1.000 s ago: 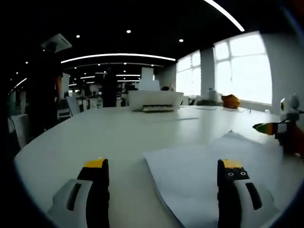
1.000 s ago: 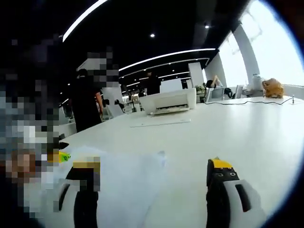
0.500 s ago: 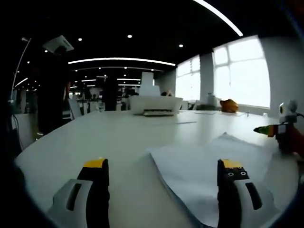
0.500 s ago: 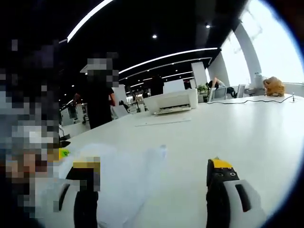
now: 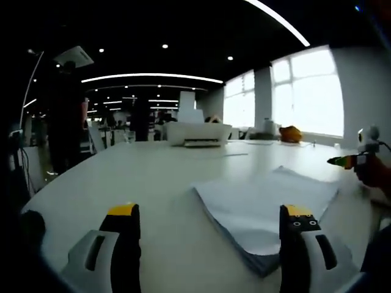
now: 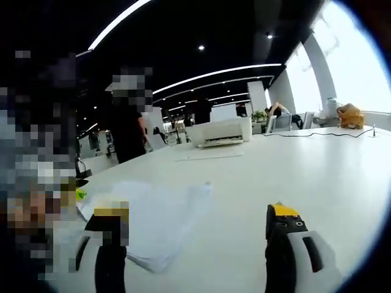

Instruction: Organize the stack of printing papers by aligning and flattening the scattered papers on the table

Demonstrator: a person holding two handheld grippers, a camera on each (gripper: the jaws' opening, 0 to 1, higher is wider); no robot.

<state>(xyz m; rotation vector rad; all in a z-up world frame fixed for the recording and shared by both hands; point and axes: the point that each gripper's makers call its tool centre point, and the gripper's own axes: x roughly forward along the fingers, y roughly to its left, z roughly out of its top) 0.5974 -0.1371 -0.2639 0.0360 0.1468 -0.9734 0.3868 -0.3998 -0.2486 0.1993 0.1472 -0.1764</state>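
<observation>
Across the whole lower half of both views runs the white table, the biggest thing I have to work on. On it lies the paper stack, at about 4 o'clock in the left gripper view and at about 8 o'clock in the right gripper view. Its sheets look roughly squared, though one corner lifts a little at the far end.

I judge the stack light and floppy, sheets sliding easily over each other and over the smooth tabletop, so I would press on the edges from 2 sides rather than pinch the middle.

At 12 o'clock, well apart from the stack, sits a white printer.

My left gripper stands wide open with nothing in it; its right jaw overlaps the stack's near corner, and I cannot tell whether it touches. My right gripper is also wide open and empty.

Whether loose sheets lie beyond the stack's far side, I cannot make out.
</observation>
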